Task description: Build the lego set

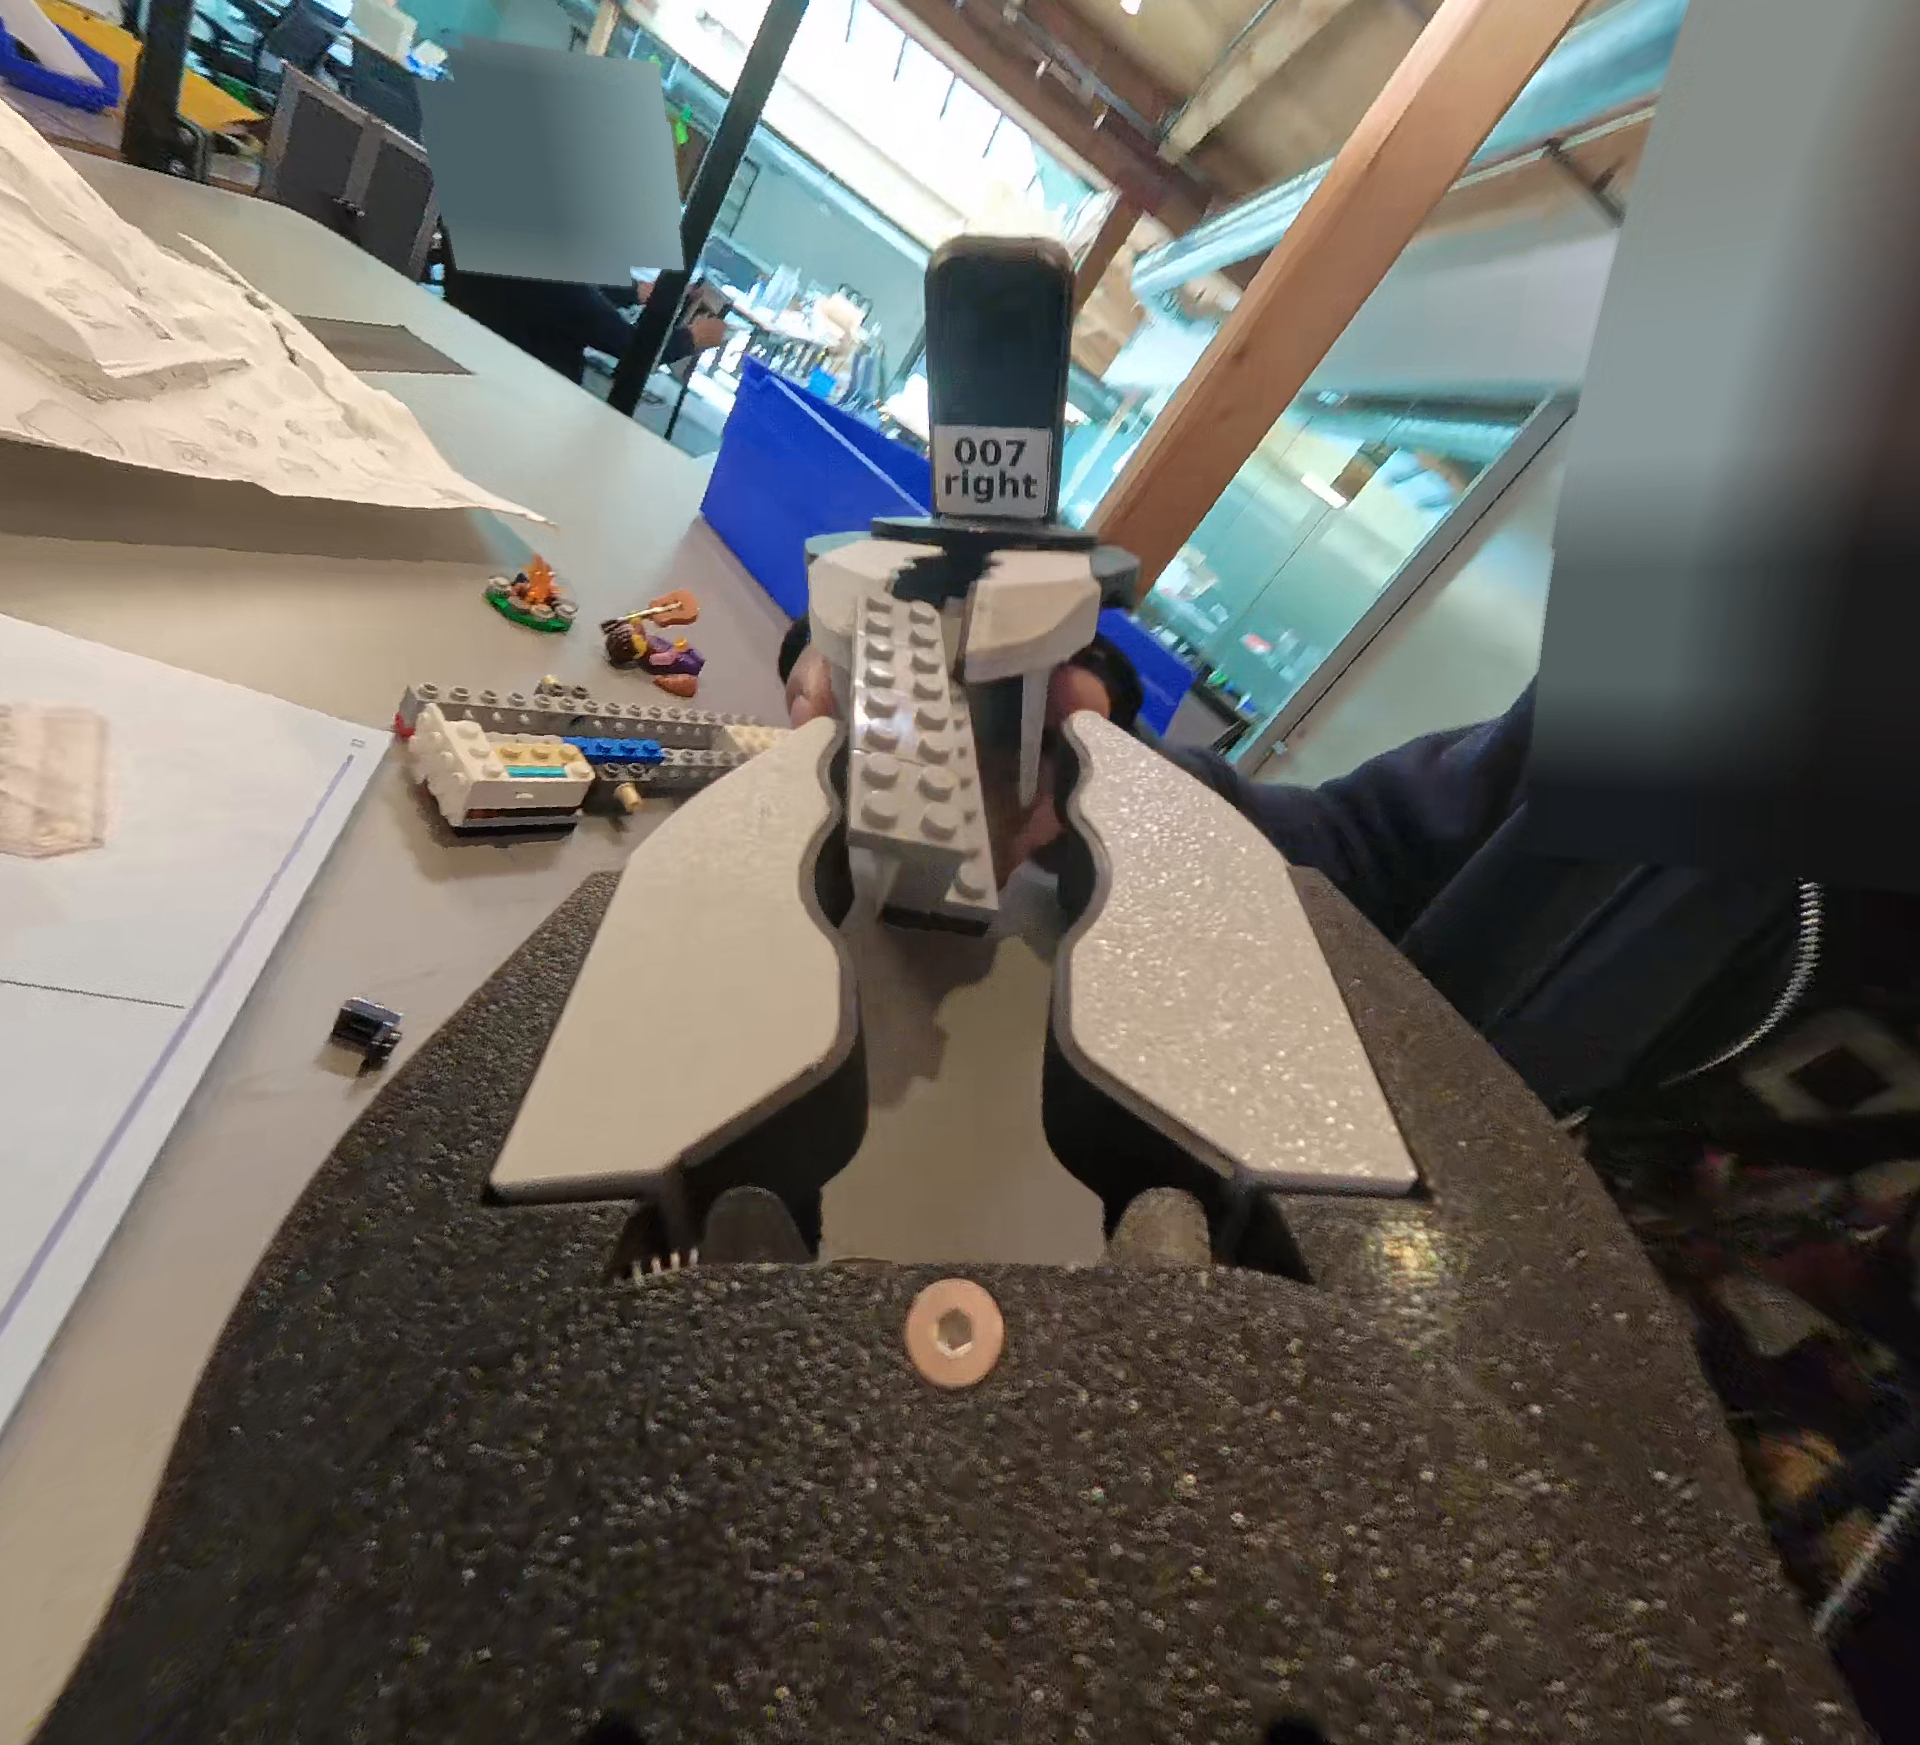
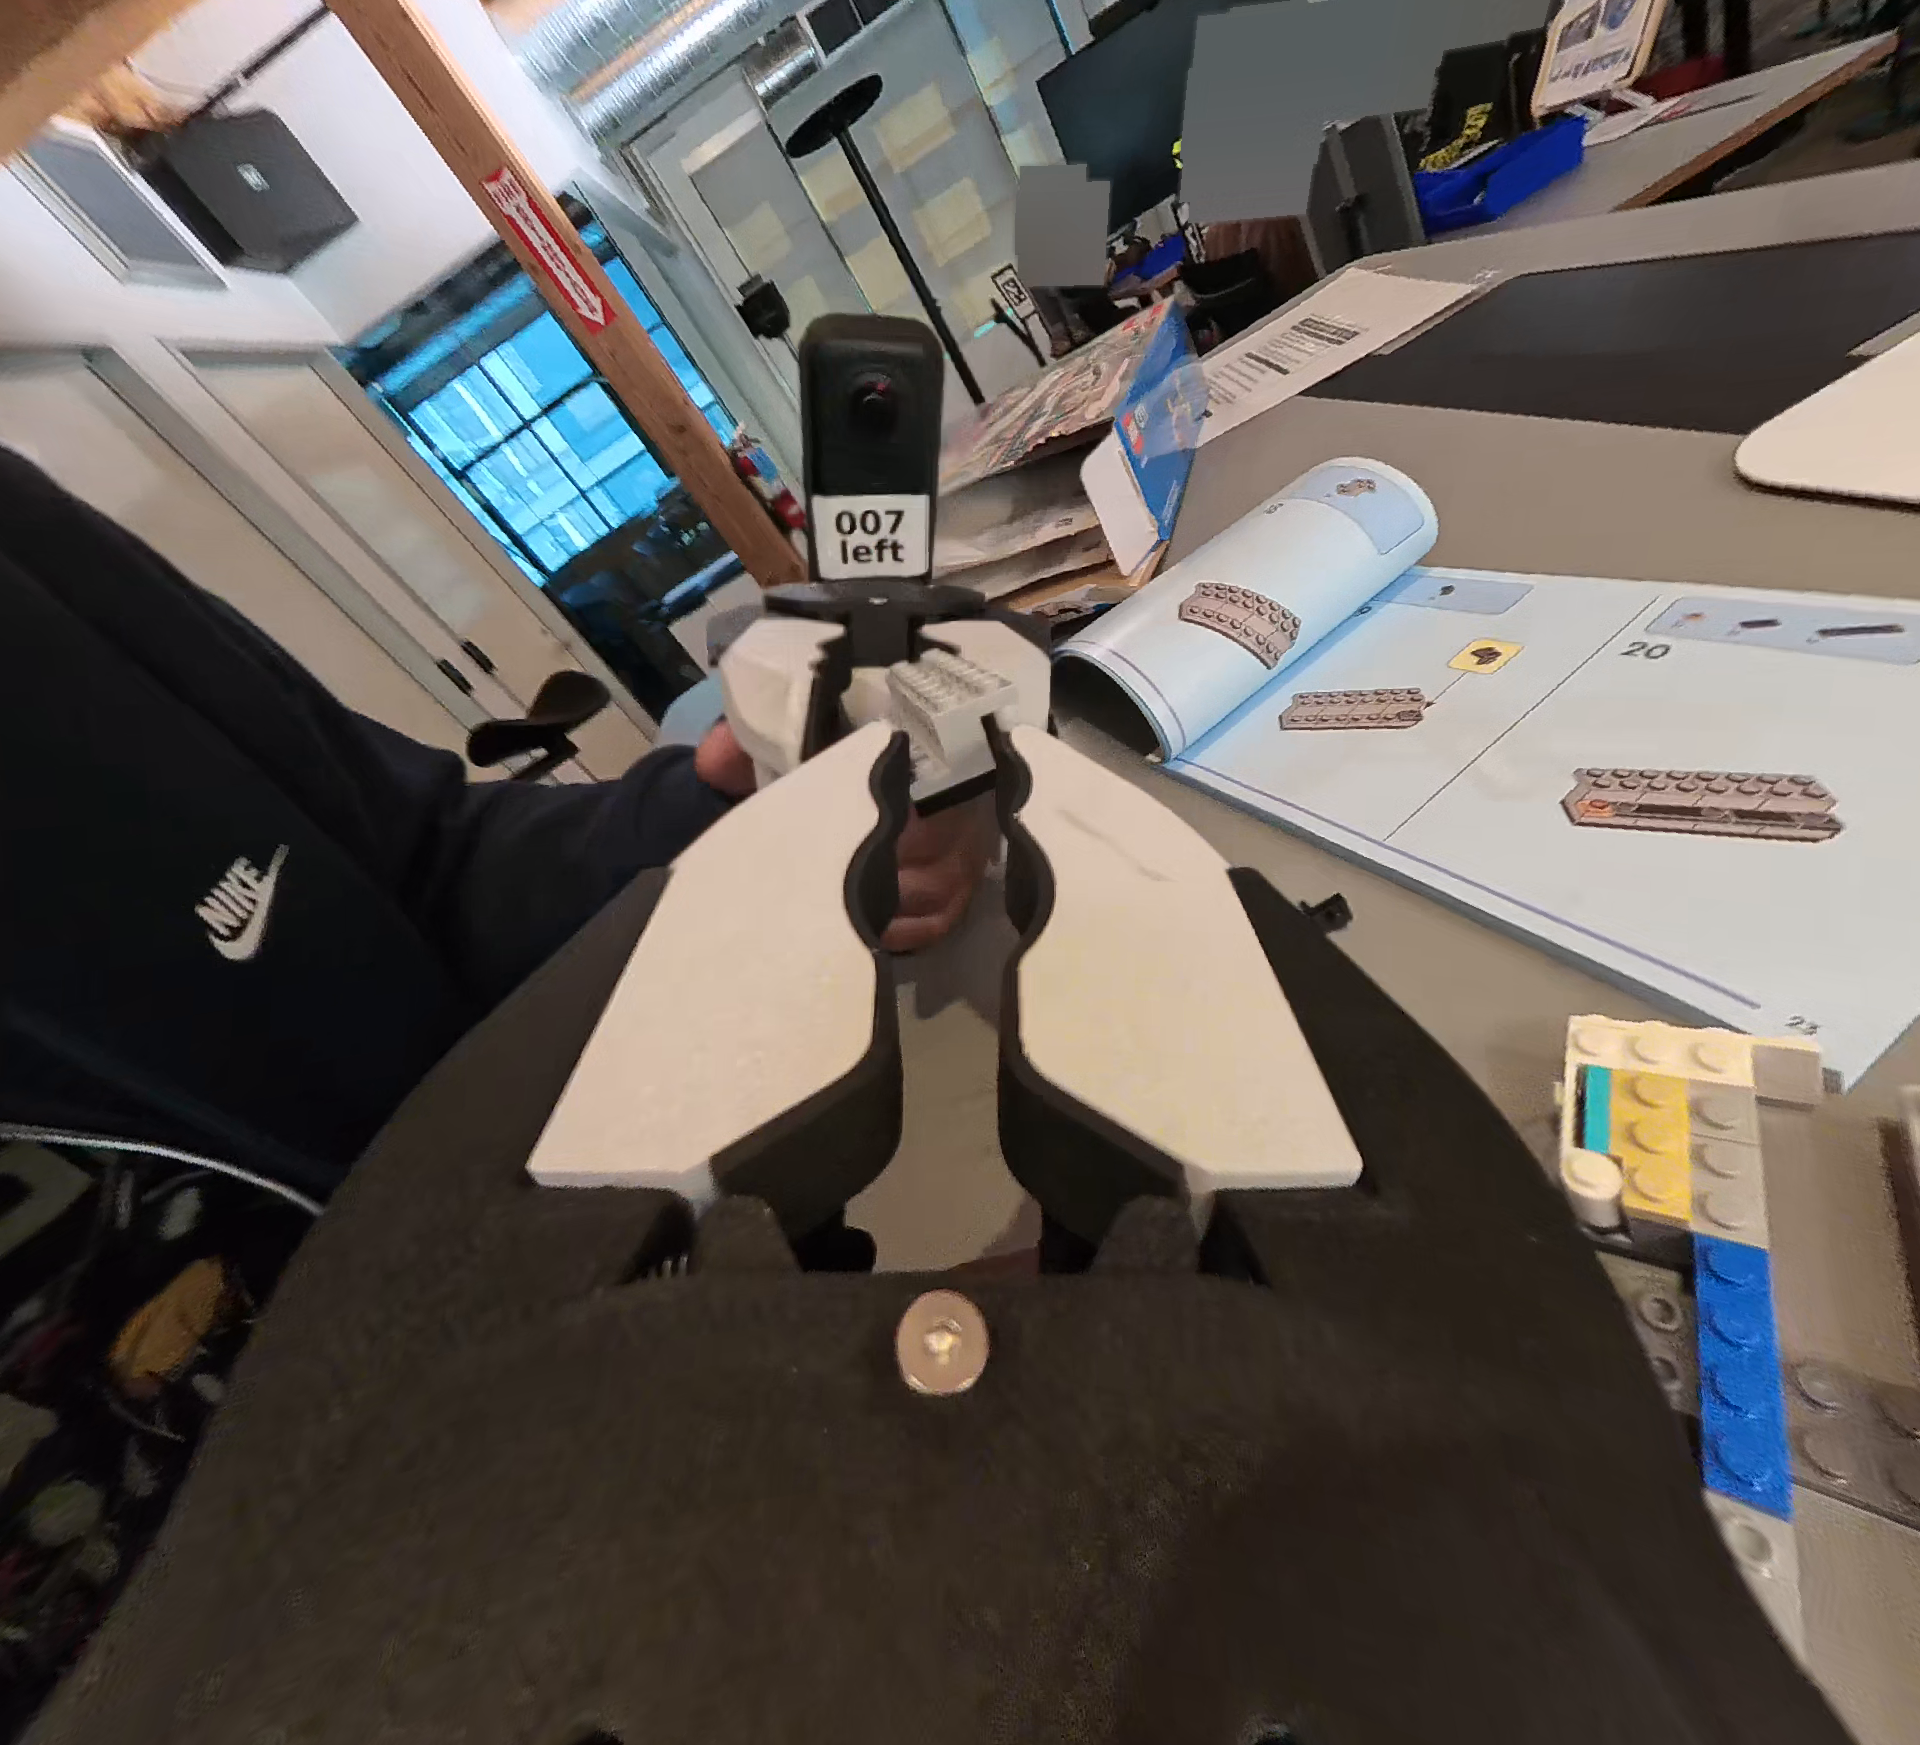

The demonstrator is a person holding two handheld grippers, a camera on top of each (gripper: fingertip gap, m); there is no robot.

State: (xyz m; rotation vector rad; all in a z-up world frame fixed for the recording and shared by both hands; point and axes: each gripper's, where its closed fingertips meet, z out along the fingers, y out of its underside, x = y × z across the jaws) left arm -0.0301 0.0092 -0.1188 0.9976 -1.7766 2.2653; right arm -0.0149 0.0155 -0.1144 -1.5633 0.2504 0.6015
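The grey studded plate stack, light, stiff, and likely to split at its seams if twisted, hangs above the desk, its long edges pinched by the right gripper, its other end between the spread left gripper.

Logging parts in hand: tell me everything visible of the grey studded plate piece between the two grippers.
The grey studded plate piece is long, plastic, two studs wide: light-grey plates end to end, a thin dark layer under one end. It tilts in the air, one end clamped in the right gripper; the left gripper's fingers stand apart around the other.
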